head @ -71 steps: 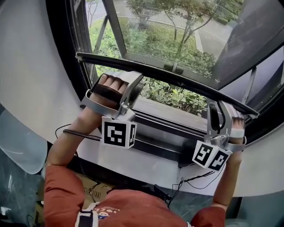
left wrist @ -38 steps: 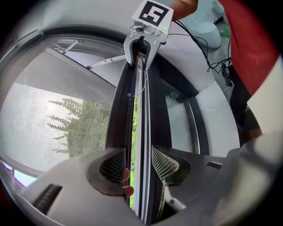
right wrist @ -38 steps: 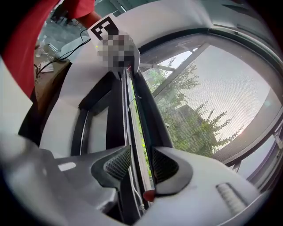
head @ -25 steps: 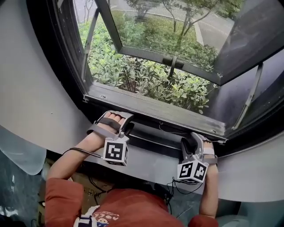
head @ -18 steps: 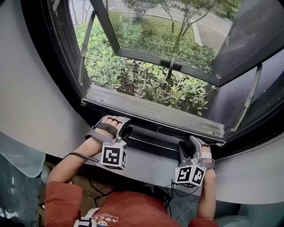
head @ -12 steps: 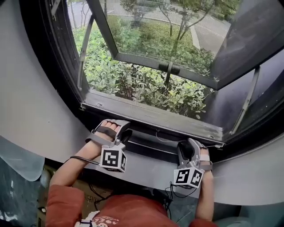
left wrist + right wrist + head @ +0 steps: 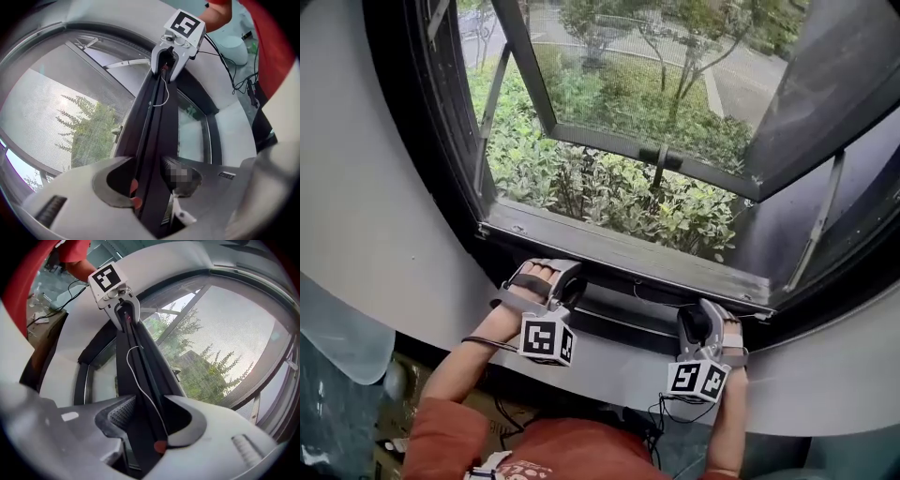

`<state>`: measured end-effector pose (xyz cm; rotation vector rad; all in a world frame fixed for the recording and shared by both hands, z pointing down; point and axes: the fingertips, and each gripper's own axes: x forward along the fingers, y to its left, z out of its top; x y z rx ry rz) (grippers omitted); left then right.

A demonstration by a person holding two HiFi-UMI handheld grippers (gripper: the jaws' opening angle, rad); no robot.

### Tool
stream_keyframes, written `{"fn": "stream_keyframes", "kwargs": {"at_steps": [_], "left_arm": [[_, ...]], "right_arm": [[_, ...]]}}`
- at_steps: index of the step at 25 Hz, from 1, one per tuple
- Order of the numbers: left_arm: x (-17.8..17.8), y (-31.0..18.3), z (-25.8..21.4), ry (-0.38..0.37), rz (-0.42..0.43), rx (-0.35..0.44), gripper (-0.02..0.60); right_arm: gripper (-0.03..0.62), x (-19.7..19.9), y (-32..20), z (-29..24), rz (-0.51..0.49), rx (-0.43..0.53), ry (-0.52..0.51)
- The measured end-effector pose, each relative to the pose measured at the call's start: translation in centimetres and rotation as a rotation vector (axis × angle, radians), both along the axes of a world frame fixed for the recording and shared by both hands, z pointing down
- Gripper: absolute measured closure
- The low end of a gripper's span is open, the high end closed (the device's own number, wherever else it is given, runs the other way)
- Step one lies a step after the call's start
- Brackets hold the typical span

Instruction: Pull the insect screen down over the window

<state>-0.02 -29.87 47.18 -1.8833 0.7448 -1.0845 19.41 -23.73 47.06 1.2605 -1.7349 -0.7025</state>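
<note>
The insect screen's mesh (image 7: 609, 141) covers the whole window opening. Its dark pull bar (image 7: 628, 274) lies low along the sill. My left gripper (image 7: 567, 289) holds the bar's left part and my right gripper (image 7: 694, 323) its right part. In the left gripper view the bar (image 7: 157, 136) fills the gap of my left gripper (image 7: 149, 164); those jaws have just been closing on it. In the right gripper view the bar (image 7: 143, 376) sits between the pads of my right gripper (image 7: 150, 411), with a thin white cord (image 7: 136, 362) lying on it.
Outside, behind the mesh, the casement window (image 7: 647, 155) stands swung outward above green bushes (image 7: 581, 178). A white curved wall (image 7: 356, 187) frames the opening. Black cables (image 7: 675, 408) hang below the white ledge (image 7: 619, 361).
The pull bar came down with both grippers from mid-window to the sill, and mesh now covers the opening. Over the last second bar and hands have stayed put.
</note>
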Motion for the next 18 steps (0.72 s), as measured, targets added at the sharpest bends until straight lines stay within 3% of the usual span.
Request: {"fn": "stream_keyframes", "kwargs": {"at_steps": [5,10,13,18], "left_arm": [[0.1,0.0,0.5,0.027,-0.002,0.007,0.407],[0.0,0.4,-0.2,0.111,-0.010,0.000,0.407],[-0.1,0.8,-0.7,0.204,-0.022,-0.002,0.407],[-0.5,2.2,-1.1,0.423,-0.046,-0.015,0.407]], "right_arm": [[0.404,0.0,0.2,-0.2,0.011,0.011,-0.027],[0.404,-0.3,0.4,-0.7,0.001,0.039,-0.110],[0.404,-0.5,0.9,-1.3,-0.007,0.087,-0.174],[0.404,-0.8,2.3,-2.8,-0.001,0.179,-0.316]]}}
